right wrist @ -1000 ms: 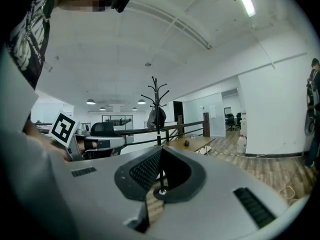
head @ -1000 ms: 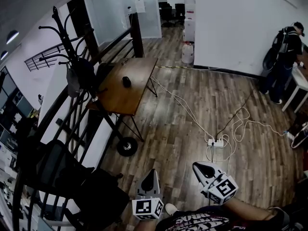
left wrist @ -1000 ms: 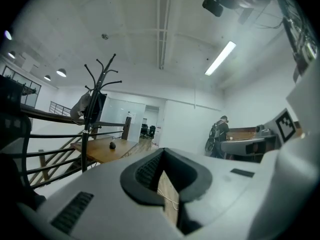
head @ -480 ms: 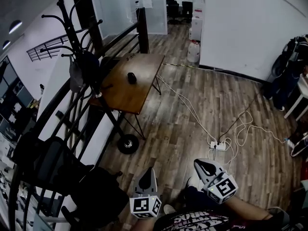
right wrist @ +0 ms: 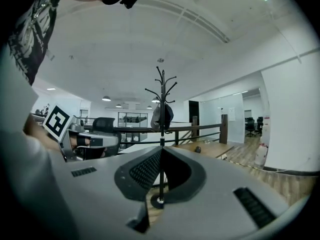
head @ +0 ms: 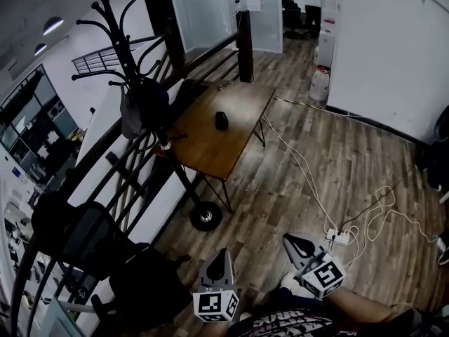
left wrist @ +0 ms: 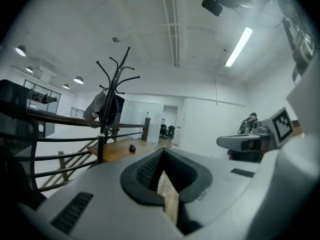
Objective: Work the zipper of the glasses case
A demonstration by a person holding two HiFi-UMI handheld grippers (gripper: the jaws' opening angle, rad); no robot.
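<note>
At the bottom centre of the head view, the left gripper [head: 218,257] has its jaws fully closed with nothing between them; its own view shows only floor past the meeting pads. Just to its right, the right gripper [head: 297,245] is likewise closed and empty. Both are held over plank flooring, with a power strip [head: 337,236] and loose cables nearby at lower right. Further off, at centre frame, stands a wooden table [head: 210,149] beside a coat stand [head: 133,69] and a railing. On the tabletop lies a small dark object, judged to be the glasses case [head: 222,120], well apart from both grippers. Its zipper is too small to make out. Assessment: the case is probably light, with a semi-stiff shell liable to slide on the smooth top; one gripper should pin the body while the other pinches the pull tab.
</note>
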